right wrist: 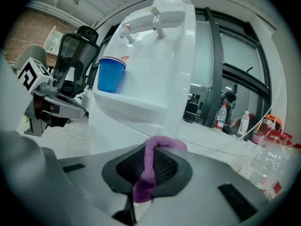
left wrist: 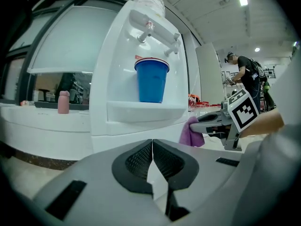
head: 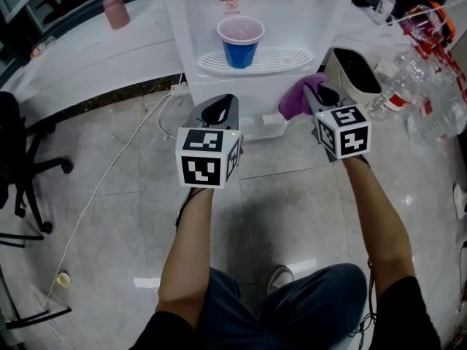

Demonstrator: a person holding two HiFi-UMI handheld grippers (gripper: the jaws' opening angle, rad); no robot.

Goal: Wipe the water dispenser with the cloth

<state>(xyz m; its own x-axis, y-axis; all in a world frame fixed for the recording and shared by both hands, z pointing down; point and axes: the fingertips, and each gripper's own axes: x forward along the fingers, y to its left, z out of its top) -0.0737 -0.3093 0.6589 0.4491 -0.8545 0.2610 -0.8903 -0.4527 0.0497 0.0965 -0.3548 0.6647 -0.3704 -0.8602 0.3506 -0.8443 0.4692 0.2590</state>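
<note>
While the person is holding both tools out in front of the white water dispenser (head: 255, 6), the right gripper (head: 319, 99) is pinching the purple cloth (head: 298, 97) between its jaws. In the right gripper view the cloth is running as a folded strip down between the two black ribbed pads (right wrist: 164, 166), bulging out above them and hanging out below. The cloth is sitting just beside the lower right front edge of the dispenser, below the drip tray (head: 281, 60); whether it is touching the casing cannot be told. The left gripper (head: 219, 110) is hovering lower and to the left, before the dispenser's base, with its jaws pressed together at the tips and nothing between them, as the left gripper view is showing. A blue plastic cup (head: 239, 46) is standing upright on the drip tray under the taps. A pink bottle (head: 115, 12) is standing on the ledge to the left, well apart from the dispenser. A white cable (head: 109, 170) is trailing across the grey tiled floor, and clear plastic bottles (head: 408, 71) are lying clustered at the right.
</note>
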